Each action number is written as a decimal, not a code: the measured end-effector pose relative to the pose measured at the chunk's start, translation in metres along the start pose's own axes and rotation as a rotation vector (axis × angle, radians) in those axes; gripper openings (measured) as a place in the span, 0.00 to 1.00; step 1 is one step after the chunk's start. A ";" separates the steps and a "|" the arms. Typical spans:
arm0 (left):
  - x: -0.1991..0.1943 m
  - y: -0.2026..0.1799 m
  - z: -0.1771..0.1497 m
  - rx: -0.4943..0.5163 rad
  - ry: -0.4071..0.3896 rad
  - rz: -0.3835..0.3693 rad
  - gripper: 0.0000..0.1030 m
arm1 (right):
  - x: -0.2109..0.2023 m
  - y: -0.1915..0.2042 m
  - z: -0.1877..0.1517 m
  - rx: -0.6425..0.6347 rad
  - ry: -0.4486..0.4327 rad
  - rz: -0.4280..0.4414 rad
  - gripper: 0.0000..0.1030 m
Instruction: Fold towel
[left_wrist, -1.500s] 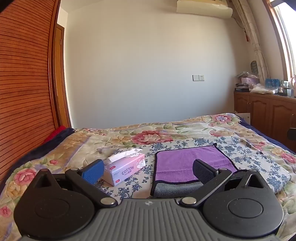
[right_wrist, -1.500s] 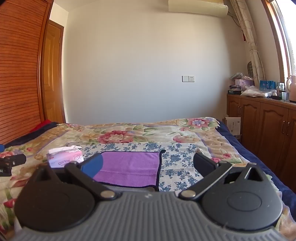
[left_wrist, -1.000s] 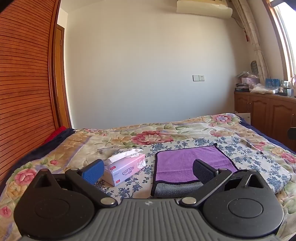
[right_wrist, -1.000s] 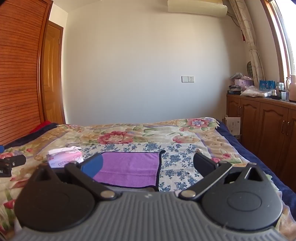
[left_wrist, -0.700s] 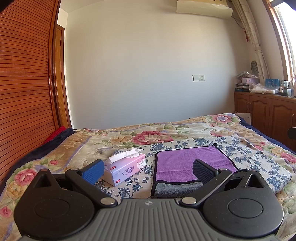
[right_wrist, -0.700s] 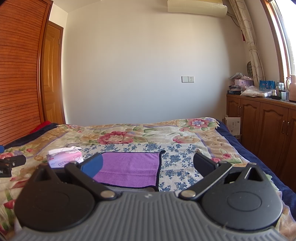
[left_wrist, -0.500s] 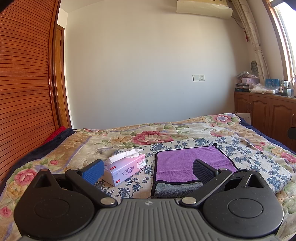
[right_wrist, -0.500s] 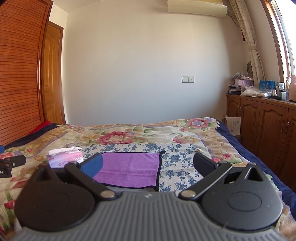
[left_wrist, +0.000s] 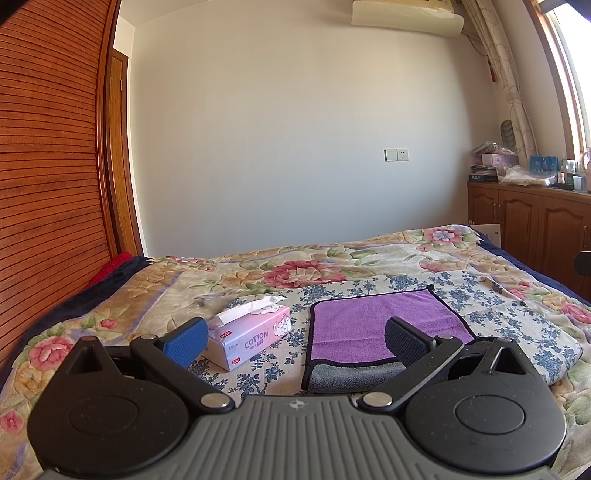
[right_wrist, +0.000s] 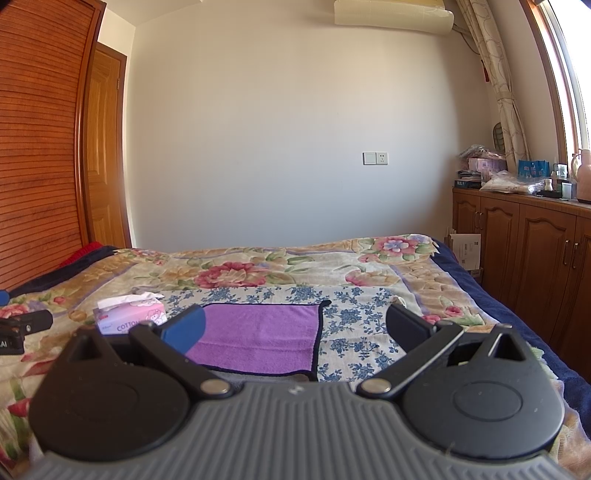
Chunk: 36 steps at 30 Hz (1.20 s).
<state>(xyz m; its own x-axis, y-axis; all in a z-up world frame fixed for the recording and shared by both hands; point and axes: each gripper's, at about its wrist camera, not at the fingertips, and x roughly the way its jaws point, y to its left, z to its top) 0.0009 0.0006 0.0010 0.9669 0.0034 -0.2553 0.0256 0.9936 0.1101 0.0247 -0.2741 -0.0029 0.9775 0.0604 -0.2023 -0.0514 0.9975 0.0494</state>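
Left claw (left_wrist: 295, 341) spread wide, empty; right claw (right_wrist: 293, 328) same, hovering short of bed. Purple towel (left_wrist: 384, 325) flat on blue-flowered cloth (left_wrist: 491, 306), near edge showing grey underside — looks part-folded already. Risk: pinching cloth beneath along with towel hem, soft bedding giving way. Tissue box (left_wrist: 251, 334) just beside towel's left edge — left claw could knock it. Floral bedspread (left_wrist: 306, 269) beyond.

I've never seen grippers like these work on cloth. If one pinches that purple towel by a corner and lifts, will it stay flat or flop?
It will probably flop: the purple towel lies limp on the bed, its near edge turned back to show a grey underside. It looks plush, so the open left gripper should grip it without slipping. It is likely light, and may drag across the sheet rather than lift cleanly.
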 end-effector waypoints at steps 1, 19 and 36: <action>0.000 0.000 0.000 0.000 0.000 0.000 1.00 | 0.000 0.000 0.000 0.000 0.000 0.000 1.00; -0.001 0.001 0.001 0.002 0.001 0.000 1.00 | 0.000 0.001 0.000 -0.001 0.000 0.000 1.00; -0.001 0.001 0.001 0.004 0.002 0.000 1.00 | 0.000 -0.001 0.000 0.000 0.000 0.000 1.00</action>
<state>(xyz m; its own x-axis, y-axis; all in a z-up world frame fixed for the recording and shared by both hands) 0.0001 0.0014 0.0027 0.9663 0.0039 -0.2572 0.0264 0.9931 0.1142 0.0245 -0.2749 -0.0033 0.9774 0.0609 -0.2024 -0.0519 0.9974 0.0494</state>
